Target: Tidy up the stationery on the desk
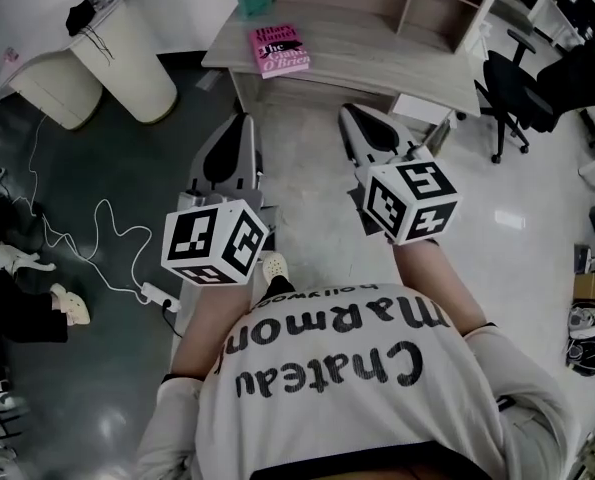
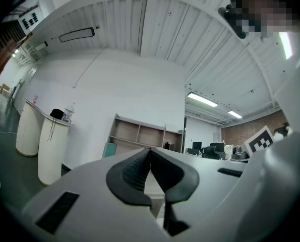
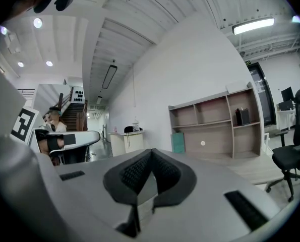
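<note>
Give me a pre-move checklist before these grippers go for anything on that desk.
1. Empty left gripper, jaws together: ok.
2. Empty right gripper, jaws together: ok.
3. Jaws opened for a grasp: not ok, both shut.
4. At the desk: not ok, it stands ahead, apart from both grippers.
5. Spotted the pink book on the desk: ok.
6. Small stationery spotted: cannot tell.

The head view looks steeply down toward the desk (image 1: 377, 50), while both gripper views face level across the room, sharing its shelf unit (image 2: 142, 135).
</note>
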Tool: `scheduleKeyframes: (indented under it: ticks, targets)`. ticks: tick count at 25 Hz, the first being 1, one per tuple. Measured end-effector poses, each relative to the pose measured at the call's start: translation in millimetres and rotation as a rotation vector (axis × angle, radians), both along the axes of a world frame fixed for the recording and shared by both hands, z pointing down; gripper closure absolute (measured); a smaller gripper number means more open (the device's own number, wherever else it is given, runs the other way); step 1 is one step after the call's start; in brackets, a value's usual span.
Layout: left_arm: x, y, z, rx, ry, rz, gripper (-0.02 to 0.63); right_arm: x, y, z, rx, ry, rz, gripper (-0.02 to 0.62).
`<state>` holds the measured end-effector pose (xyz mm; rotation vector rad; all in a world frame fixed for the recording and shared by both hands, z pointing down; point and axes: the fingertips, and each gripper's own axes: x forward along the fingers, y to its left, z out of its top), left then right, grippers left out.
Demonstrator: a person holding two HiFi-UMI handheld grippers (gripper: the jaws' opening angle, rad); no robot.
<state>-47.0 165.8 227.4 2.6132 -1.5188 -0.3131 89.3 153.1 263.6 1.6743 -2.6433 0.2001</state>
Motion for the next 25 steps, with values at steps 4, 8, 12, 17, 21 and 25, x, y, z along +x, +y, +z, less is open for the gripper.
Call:
scheduleKeyframes:
  ticks: [4,8,12,17,21,25]
  targets:
    - [-19.2,-42.2,-8.0,0.008,0.002,0.027,0.589,-13.3,-37.5,-8.3,0.005,-0.015,0.036,0.581]
    - [-41.4,-87.6,-15.3,0.010,0.009,0.046,0.589,-30.6,-78.1,-13.1,0.000,-0.028,0.064,0.583]
    - [-62.5,-134.6,-15.2,0.002,-0.004,0.068,0.589,-51.0,-121.5,-12.7,-0.001,-0.015,0.094,0.583]
    - [-80.0,-181.0,-6.0,-0.003,-0.045,0.093,0.589,-75.9,-164.7,-0.6,-0.011,0.018,0.114,0.583]
    - [-91.8,-210.2,12.0,-0.042,-0.033,0.104,0.589,-86.0,-187.9,21.8,-0.077,-0.002,0.123,0.583]
    - [-95.6,-227.1,41.1,-0.111,-0.020,0.104,0.589,-84.3,-203.5,49.7,-0.153,0.012,0.139,0.582]
